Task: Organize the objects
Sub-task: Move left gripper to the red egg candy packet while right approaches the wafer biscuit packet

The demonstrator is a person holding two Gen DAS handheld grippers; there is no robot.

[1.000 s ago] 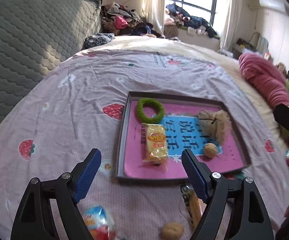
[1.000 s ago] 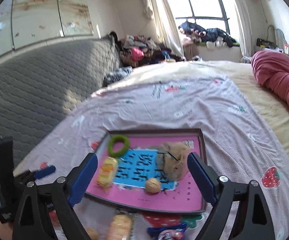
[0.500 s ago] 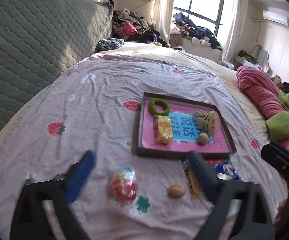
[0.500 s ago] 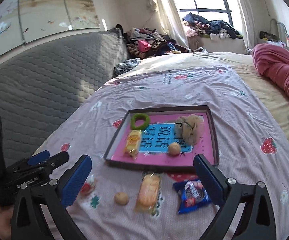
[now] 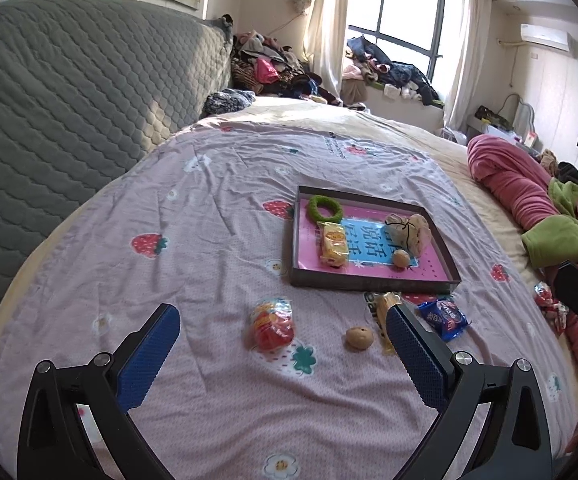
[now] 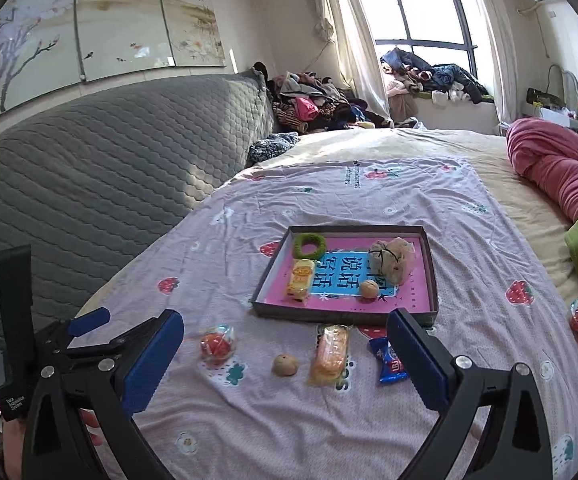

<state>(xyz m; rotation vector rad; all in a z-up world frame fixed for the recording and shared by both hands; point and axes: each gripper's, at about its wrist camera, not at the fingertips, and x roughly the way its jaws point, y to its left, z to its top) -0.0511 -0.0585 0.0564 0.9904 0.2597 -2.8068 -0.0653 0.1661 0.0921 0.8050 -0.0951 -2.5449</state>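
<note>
Four loose things lie on the bed (image 6: 489, 240) in front of the tray (image 6: 433, 272), which already carries a ring, a snack, a pouch and a nut. Biggest is the cake pack (image 6: 329, 354): light and soft, so it probably wants a gentle pinch across its short middle, or it crushes. Next, the red pack (image 6: 217, 345), puffy and slick; taking it low across the bulge looks safest. Then the blue packet (image 6: 389, 362), flat and crinkly, best caught by a raised edge. Smallest is the walnut (image 6: 285, 365), hard and round, likely to roll, so the pads should straddle its widest part. Left hand-held gripper (image 5: 285, 364) and right hand-held gripper (image 6: 285, 364) both hang spread wide, holding nothing.
</note>
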